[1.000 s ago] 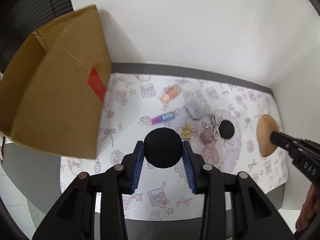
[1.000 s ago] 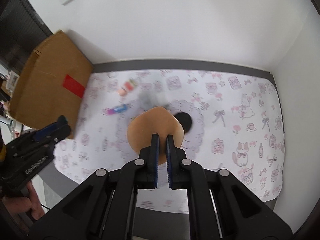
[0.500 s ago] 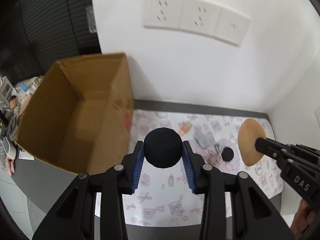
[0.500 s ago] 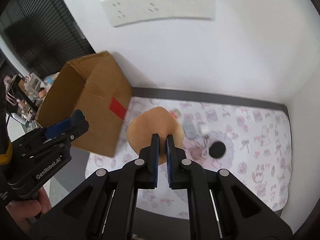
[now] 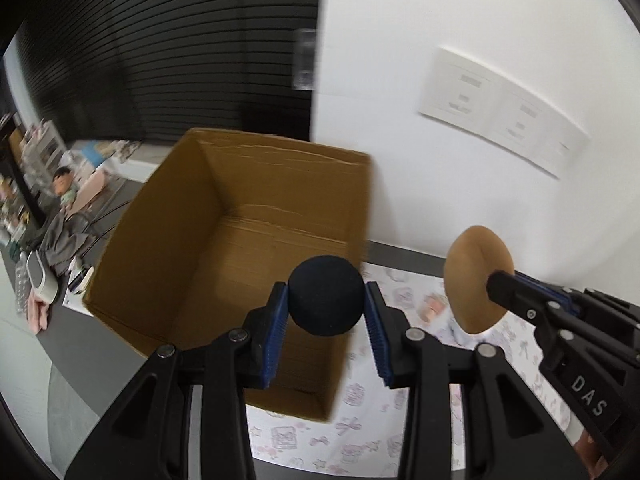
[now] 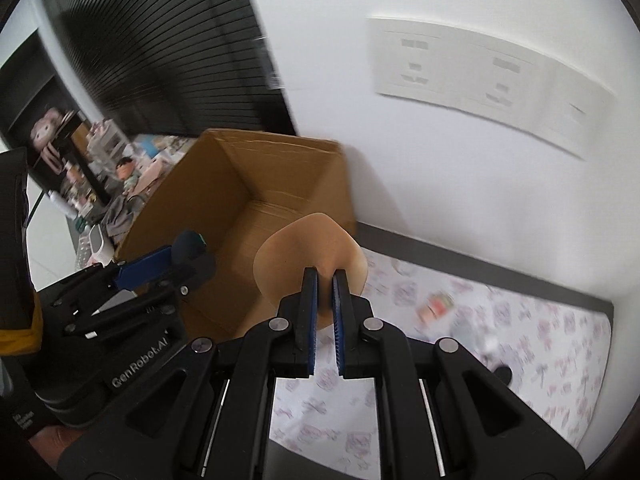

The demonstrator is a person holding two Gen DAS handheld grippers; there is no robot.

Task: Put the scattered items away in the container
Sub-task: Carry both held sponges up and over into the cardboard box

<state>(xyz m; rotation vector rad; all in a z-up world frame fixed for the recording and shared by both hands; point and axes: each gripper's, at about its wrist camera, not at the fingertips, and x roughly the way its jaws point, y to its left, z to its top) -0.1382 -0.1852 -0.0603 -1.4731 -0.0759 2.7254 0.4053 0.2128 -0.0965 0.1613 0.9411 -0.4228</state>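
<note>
An open cardboard box (image 5: 224,240) stands upright on the desk (image 5: 68,368), mouth facing up, its long axis running from the near edge back toward the white wall (image 5: 460,20); its inside looks bare where visible. The left gripper (image 5: 326,312) hangs at the box's near right corner, its blue-padded jaws pinching a round black sponge ball (image 5: 325,295) on both sides. Just right of the box, the right gripper (image 6: 325,280) holds a flat tan makeup sponge (image 6: 308,248), jaws pressed almost together on its lower edge; in the left wrist view the disc stands on edge, its broad face turned toward the box. In the right wrist view the sponge overlaps the box's right wall. Beneath both grippers, right of the box, lies a white mat with pink cartoon prints (image 6: 540,320), carrying a few blurred small items, including a pink-orange one (image 6: 439,304) and a small black round one (image 6: 502,372). A wide white outlet panel (image 6: 480,80) is mounted on the wall above. Left of the box are black slatted blinds (image 5: 160,60) and cluttered shelves, too blurred to detail.
</note>
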